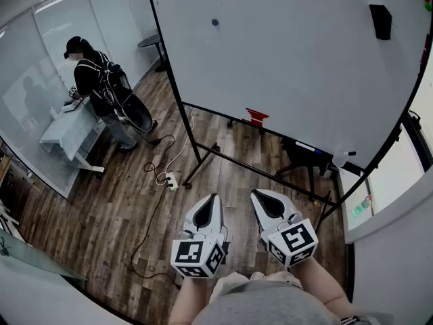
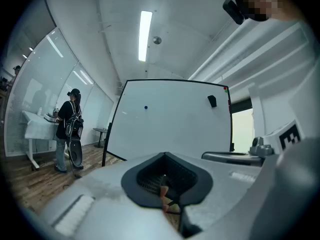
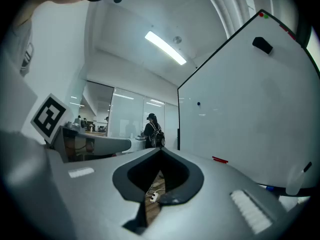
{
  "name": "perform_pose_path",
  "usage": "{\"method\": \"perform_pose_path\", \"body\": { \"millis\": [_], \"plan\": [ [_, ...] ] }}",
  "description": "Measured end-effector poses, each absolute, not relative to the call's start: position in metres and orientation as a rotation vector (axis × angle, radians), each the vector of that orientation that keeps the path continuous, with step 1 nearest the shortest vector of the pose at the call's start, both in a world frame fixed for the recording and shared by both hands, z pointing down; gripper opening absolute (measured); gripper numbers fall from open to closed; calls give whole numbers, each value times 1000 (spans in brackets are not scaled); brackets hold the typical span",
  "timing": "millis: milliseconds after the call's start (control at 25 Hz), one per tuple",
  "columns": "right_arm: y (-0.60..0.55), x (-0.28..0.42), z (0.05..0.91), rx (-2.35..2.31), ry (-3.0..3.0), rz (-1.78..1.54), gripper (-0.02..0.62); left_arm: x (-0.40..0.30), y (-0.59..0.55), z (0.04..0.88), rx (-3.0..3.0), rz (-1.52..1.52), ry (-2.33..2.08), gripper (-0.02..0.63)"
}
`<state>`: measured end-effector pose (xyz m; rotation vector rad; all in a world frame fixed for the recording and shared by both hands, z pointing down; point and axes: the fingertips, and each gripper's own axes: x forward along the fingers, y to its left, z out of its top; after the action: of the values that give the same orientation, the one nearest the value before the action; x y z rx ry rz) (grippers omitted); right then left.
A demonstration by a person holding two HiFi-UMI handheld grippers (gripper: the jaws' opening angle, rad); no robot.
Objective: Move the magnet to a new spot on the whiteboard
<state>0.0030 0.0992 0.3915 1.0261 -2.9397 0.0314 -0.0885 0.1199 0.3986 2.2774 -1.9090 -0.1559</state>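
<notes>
Left gripper (image 1: 215, 196) and right gripper (image 1: 256, 193) are hovering well apart from the whiteboard (image 1: 291, 66), fingers pressing together, empty. The magnet (image 1: 215, 22) is sitting upper left on the board.

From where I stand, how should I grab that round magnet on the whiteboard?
Pinch the magnet by its rim, coming straight at the whiteboard: it looks like a small button flat on the upright board, so only its edges offer grip.

The left gripper (image 2: 166, 170) faces the whiteboard (image 2: 175, 129), jaws closed with nothing between them. The magnet (image 2: 146, 107) sits in the board's upper left area. A black eraser (image 2: 212, 101) sits near its upper right corner.
</notes>
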Motion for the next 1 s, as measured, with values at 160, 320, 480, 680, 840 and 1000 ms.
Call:
{"method": "perform_pose_path", "body": {
  "millis": [160,320,480,680,840,1000],
  "plan": [
    [102,7,393,1029,-2942,46,-2,-82,123,399,2286,-152,-1905,3],
    [106,12,393,1022,-2956,63,-2,-77,129,402,2271,-151,-1907,3],
    [106,20,392,1037,-2979,88,2,-72,132,405,2261,-148,-1915,3],
    [104,26,394,1022,-2961,25,2,-64,130,410,2235,-158,-1924,3],
    [98,34,396,1010,-2954,38,0,-55,127,410,2219,-170,-1930,3],
    [92,36,399,1001,-2958,70,0,-49,127,411,2221,-154,-1934,3]
  ]
}}
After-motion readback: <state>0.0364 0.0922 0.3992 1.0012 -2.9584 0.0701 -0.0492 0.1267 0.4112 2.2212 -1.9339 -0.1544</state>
